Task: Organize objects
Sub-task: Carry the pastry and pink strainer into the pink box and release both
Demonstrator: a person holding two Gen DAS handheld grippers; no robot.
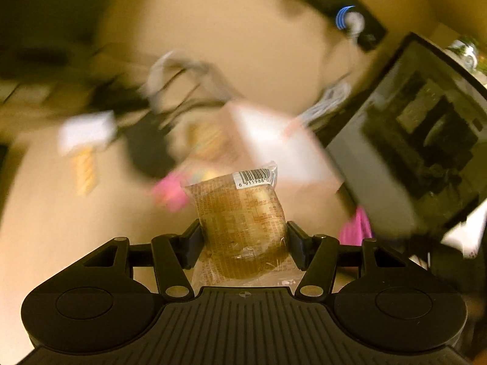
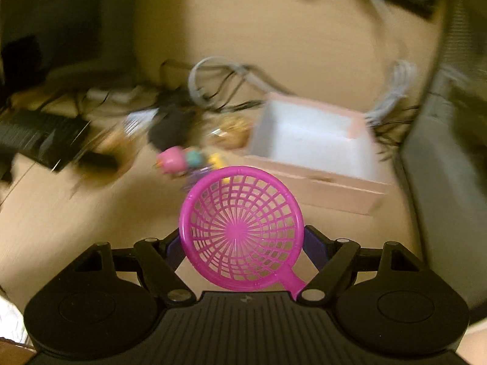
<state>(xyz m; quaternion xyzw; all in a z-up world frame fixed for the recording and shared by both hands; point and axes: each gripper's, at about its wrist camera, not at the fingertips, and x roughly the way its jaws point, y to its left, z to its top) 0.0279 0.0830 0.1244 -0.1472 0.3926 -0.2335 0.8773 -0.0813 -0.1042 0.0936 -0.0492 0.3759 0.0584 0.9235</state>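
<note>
Progress: mid-task, both grippers loaded, nothing visibly sorted into the box yet.
Left gripper [image 1: 243, 234]: jaws closed onto clear-wrapped brown pastry packet with barcode label [image 1: 243, 213], gripped at both sides, held above the beige counter [image 1: 61, 228].
Right gripper [image 2: 242, 240]: jaws closed on round magenta plastic mesh strainer with short handle [image 2: 242, 234], pinched across the rim, held off the counter.
Target (judged): pale pink rectangular box with white interior [image 2: 316, 149], just beyond the strainer, open top, looks empty as far as blur allows.
Still loose on counter: pink, teal and yellow bead toy [image 2: 182, 158] beside the box's left end; second wrapped snack [image 2: 231, 130] behind it; white-topped yellowish item [image 1: 85, 152], too blurred to identify.
Clutter: grey and black cables [image 2: 219, 85] behind the box, probably not part of the job.
Remaining: drop both held items, then collect the loose ones.
Caveat: heavy motion blur, background details unreliable.
</note>
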